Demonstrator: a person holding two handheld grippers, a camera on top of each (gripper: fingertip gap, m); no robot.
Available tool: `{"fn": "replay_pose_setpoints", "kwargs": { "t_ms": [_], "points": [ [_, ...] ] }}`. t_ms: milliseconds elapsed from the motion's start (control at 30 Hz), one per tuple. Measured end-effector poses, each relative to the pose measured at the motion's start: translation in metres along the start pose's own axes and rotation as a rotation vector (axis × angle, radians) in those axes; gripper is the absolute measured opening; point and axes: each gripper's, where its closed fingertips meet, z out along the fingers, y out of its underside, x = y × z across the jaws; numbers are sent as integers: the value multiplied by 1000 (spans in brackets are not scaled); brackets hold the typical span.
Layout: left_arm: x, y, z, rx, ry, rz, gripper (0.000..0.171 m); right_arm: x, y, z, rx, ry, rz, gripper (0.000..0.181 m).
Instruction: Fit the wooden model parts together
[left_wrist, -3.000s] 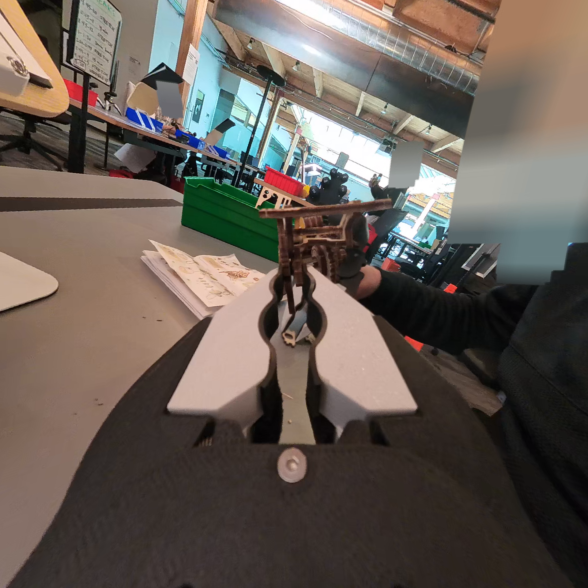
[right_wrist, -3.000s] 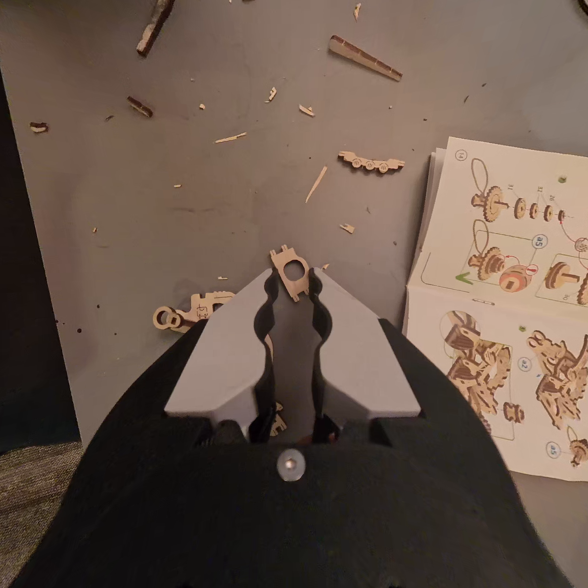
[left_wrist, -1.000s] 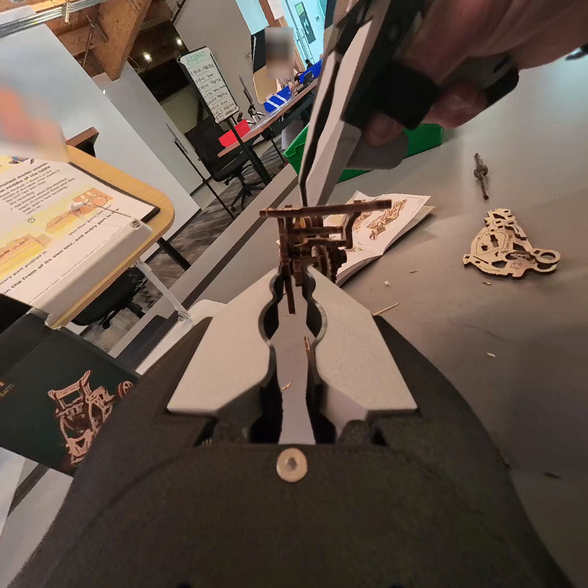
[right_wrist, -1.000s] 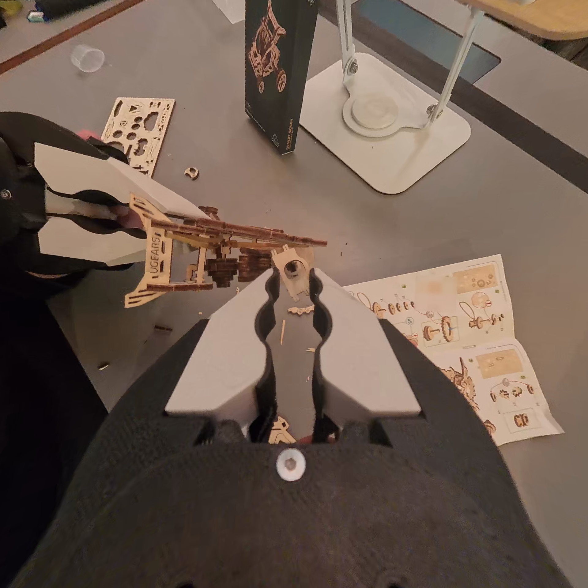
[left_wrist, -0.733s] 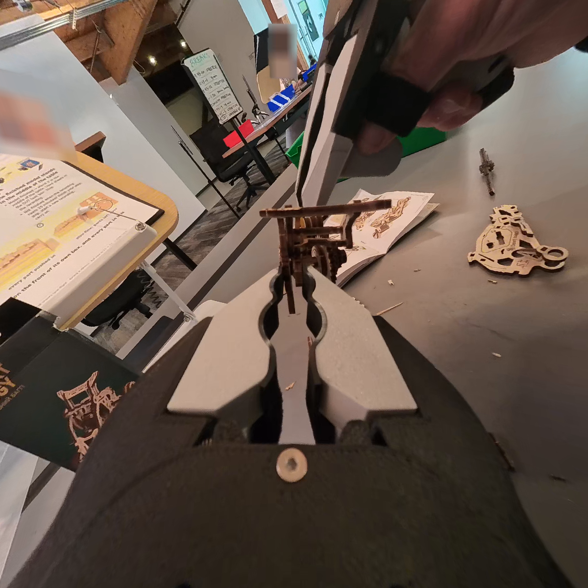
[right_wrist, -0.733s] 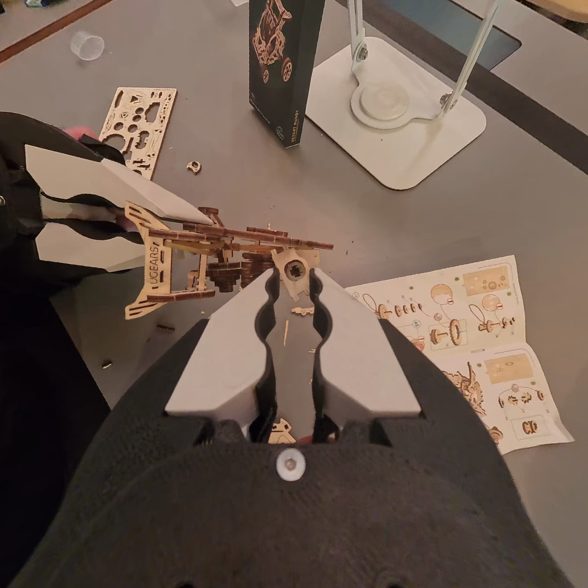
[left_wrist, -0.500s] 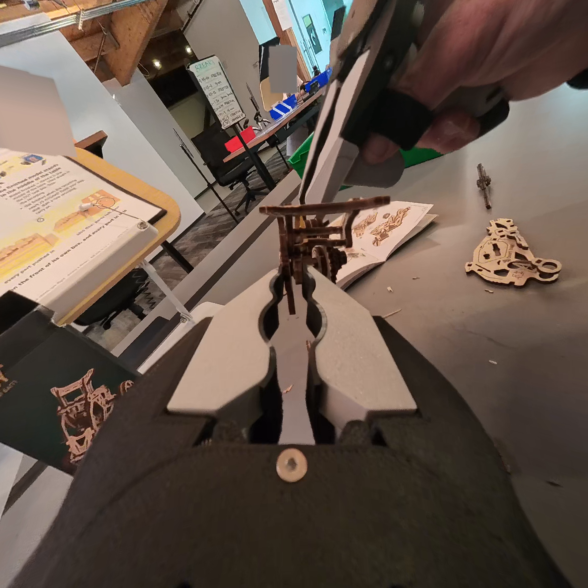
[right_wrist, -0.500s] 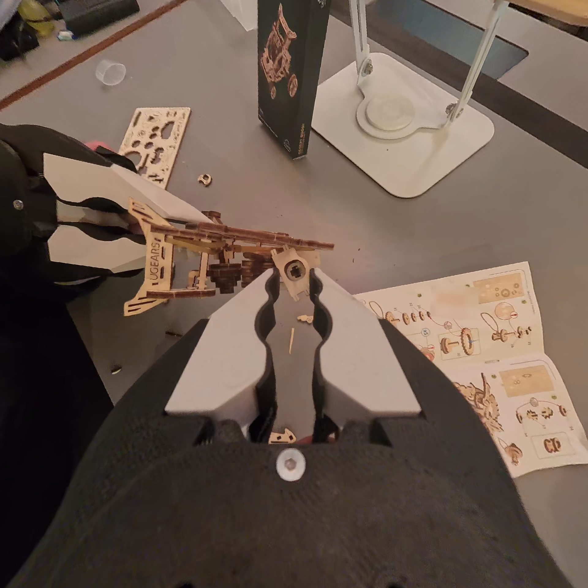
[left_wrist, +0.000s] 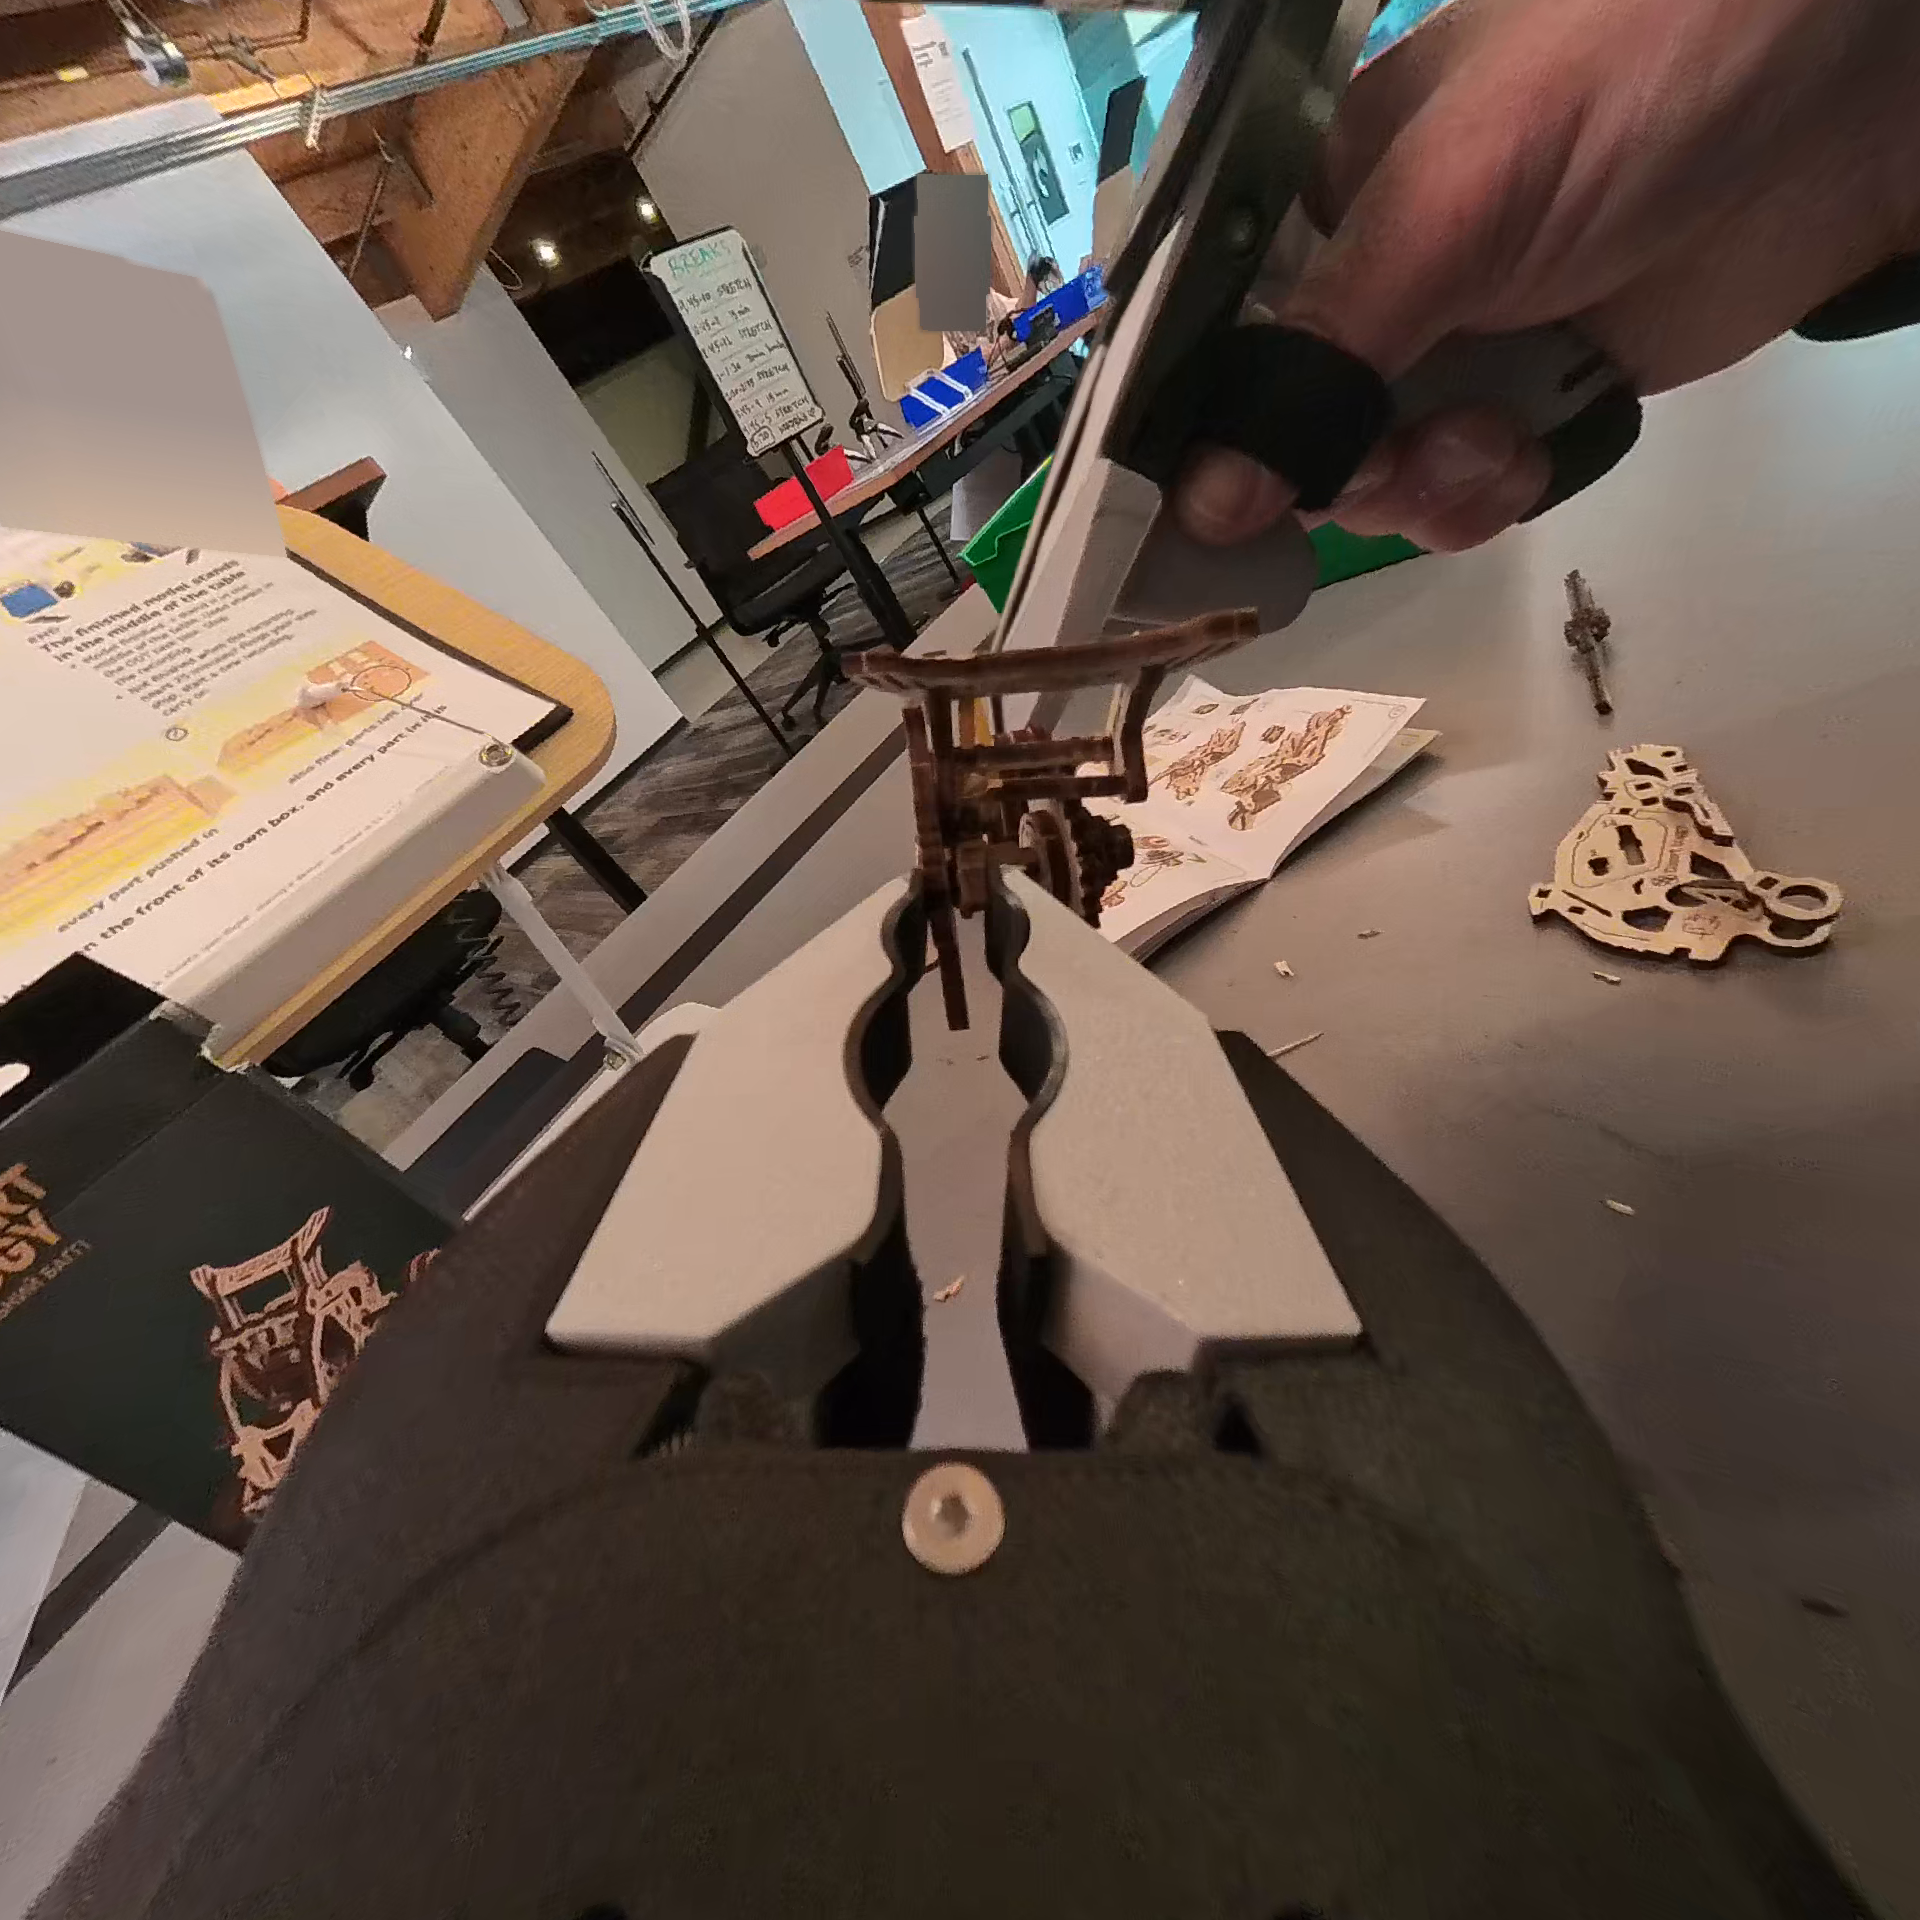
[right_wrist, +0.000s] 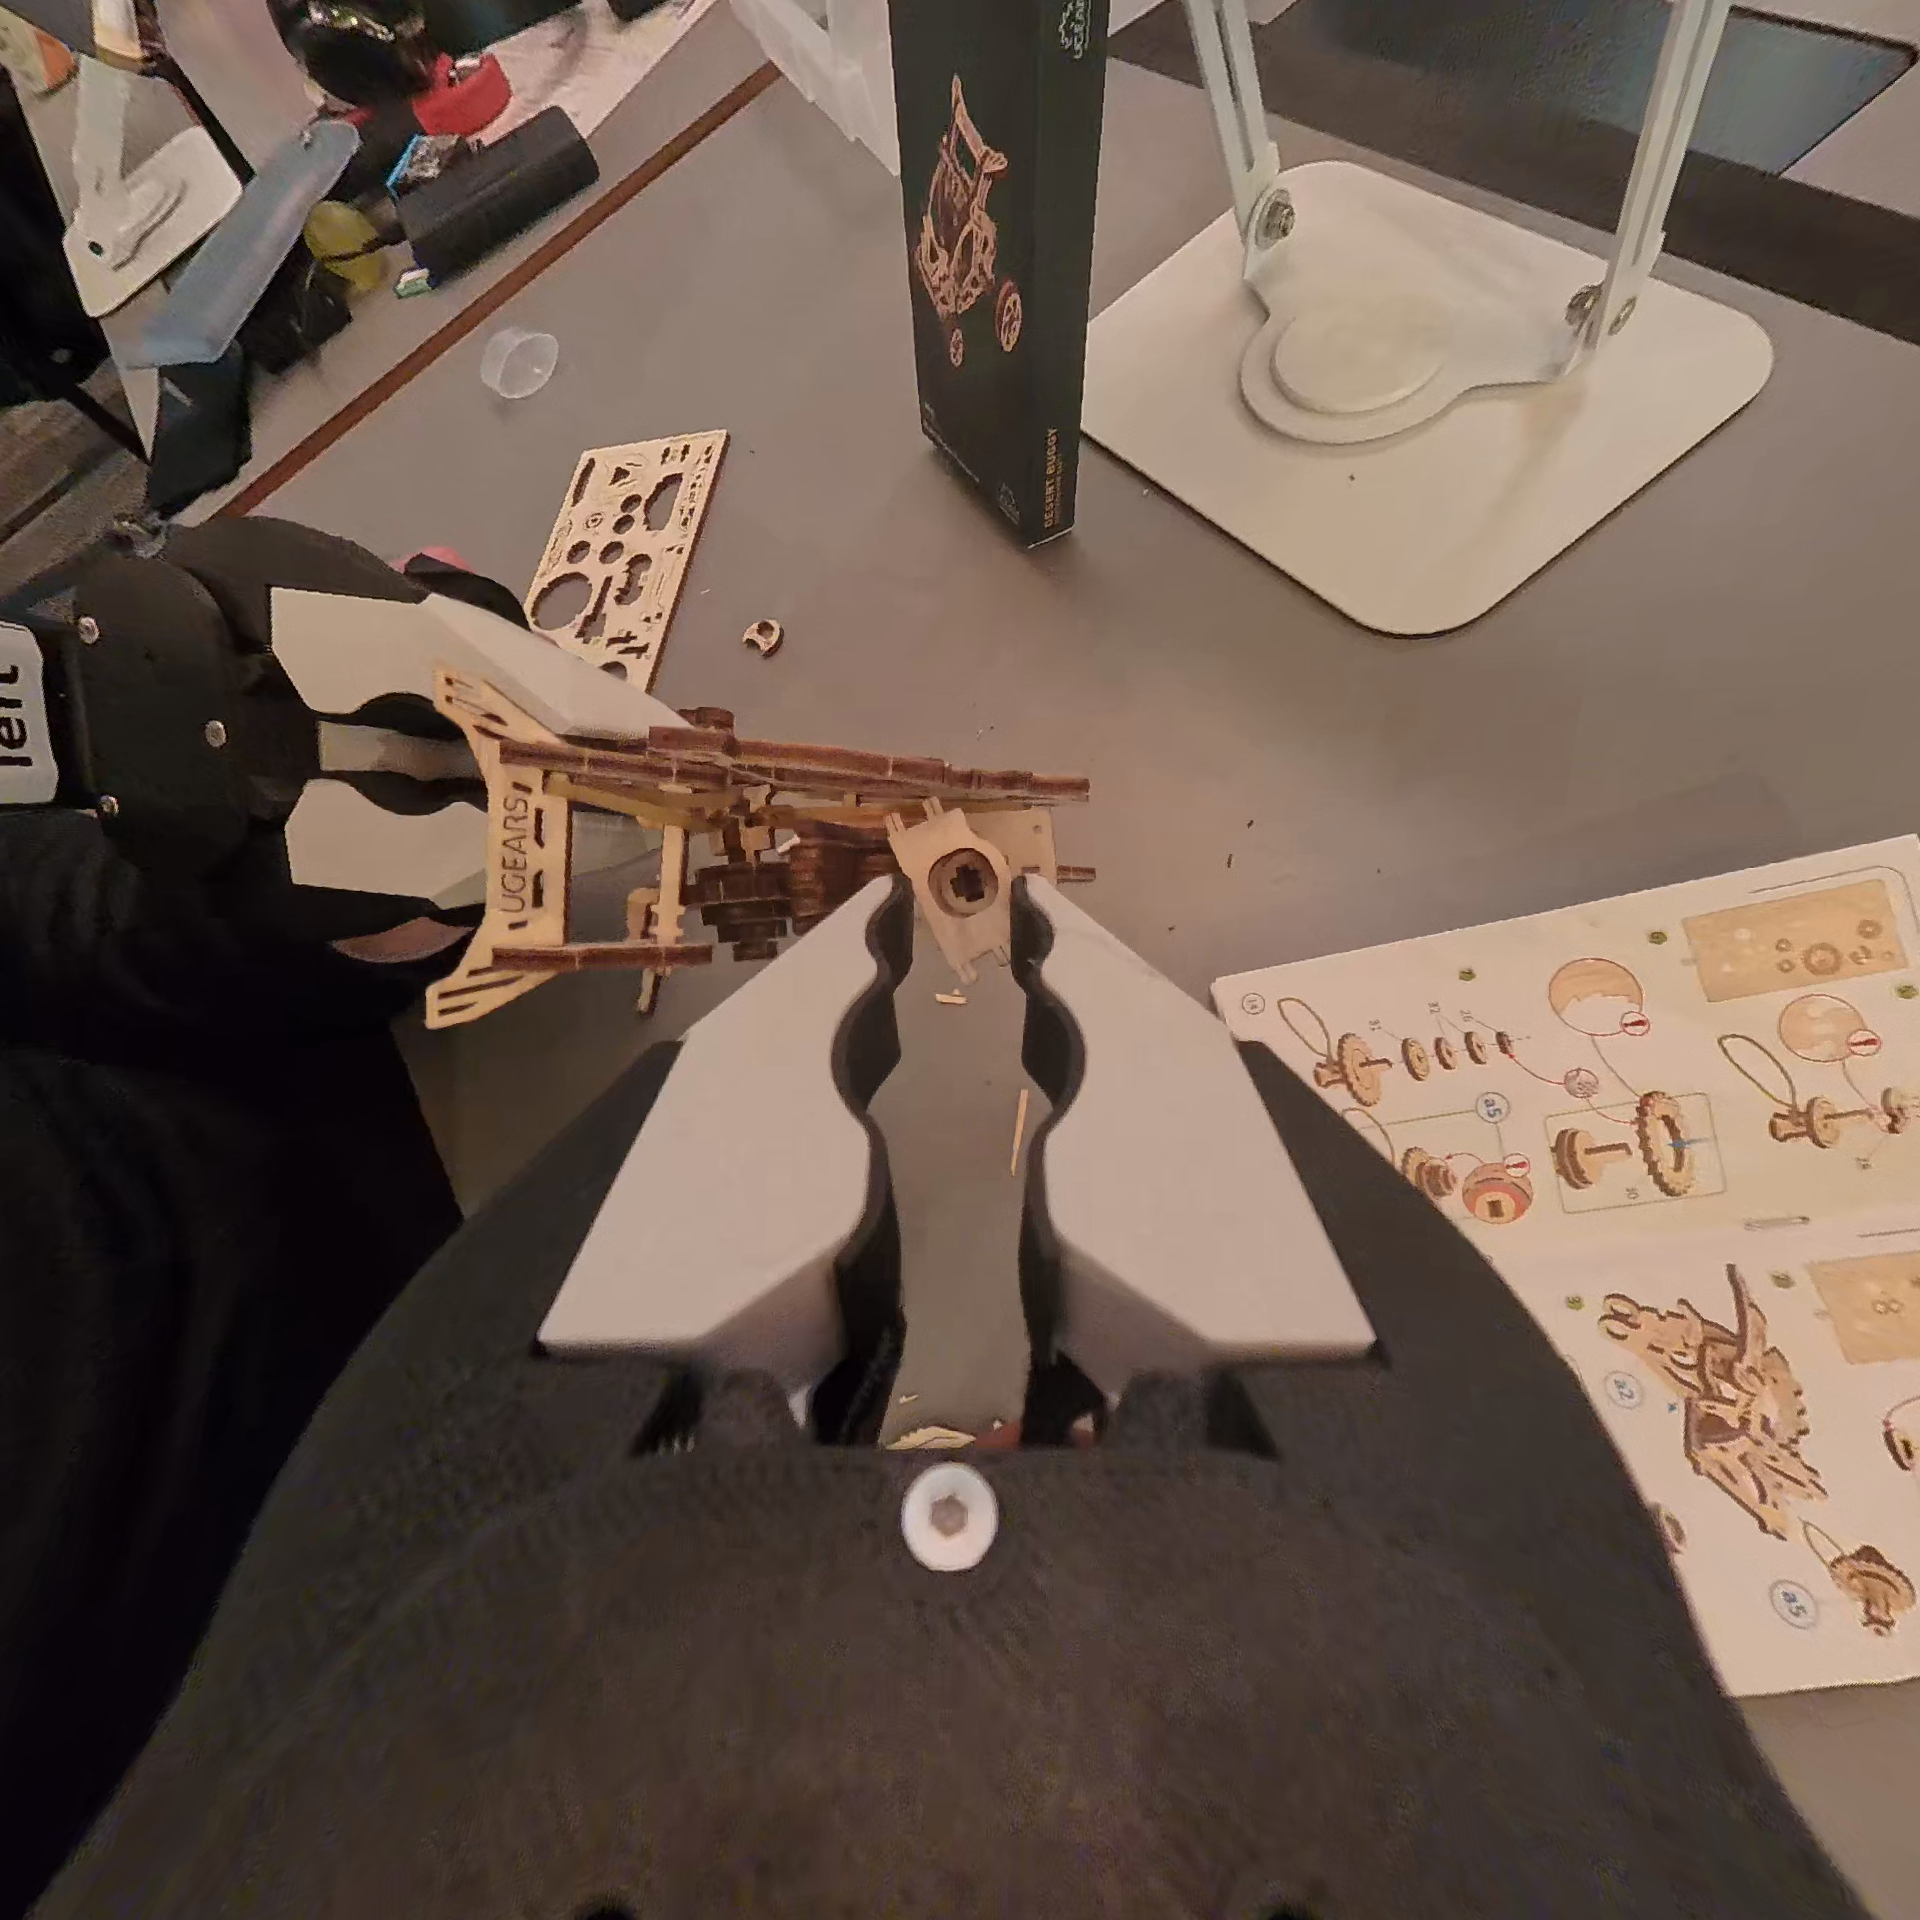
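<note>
Since half a second ago your right gripper (right_wrist: 958, 904) has carried the small pale wooden piece with the round bored hole (right_wrist: 956, 883) in against the far end of the partly built brown-and-pale laser-cut wooden frame (right_wrist: 727, 821); the bore now shows a dark notched shape behind it, so the piece looks lined up on a shaft end, though whether it is seated I cannot tell; judged from this, the fitting step is at the press-on stage, not finished.

Tongs: your right pair is clamped on the bored piece at the fingertips; your left gripper (left_wrist: 961, 914) is clamped on the frame's end plate, holding the whole frame clear above the grey table (right_wrist: 1195, 727).

Right wrist view only: the frame seen side-on, the emptied pale plywood parts sheet (right_wrist: 623, 540), the upright dark green kit box (right_wrist: 997, 260), the white stand base (right_wrist: 1455, 416), the open instruction leaflet (right_wrist: 1610, 1195) with its diagrams.

Left wrist view only: the frame end-on with its gear cluster (left_wrist: 1070, 852); your right hand (left_wrist: 1507, 260) gripping from above; a loose pale cut-out wooden panel (left_wrist: 1683, 873) and a small dark axle (left_wrist: 1590, 639) lying well apart on the table; the contact point itself is hidden behind the frame here.
</note>
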Motion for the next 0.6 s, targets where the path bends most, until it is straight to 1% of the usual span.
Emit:
{"fn": "replay_pose_setpoints", "kwargs": {
  "t_ms": [433,600],
  "points": [
    [-8,-1,-3,41,4,-93,8,-3,-12,-3,125,-4,6,15],
    [-8,-2,-4,51,8,-101,8,-2,-10,1,113,-9,1,15]
  ]
}}
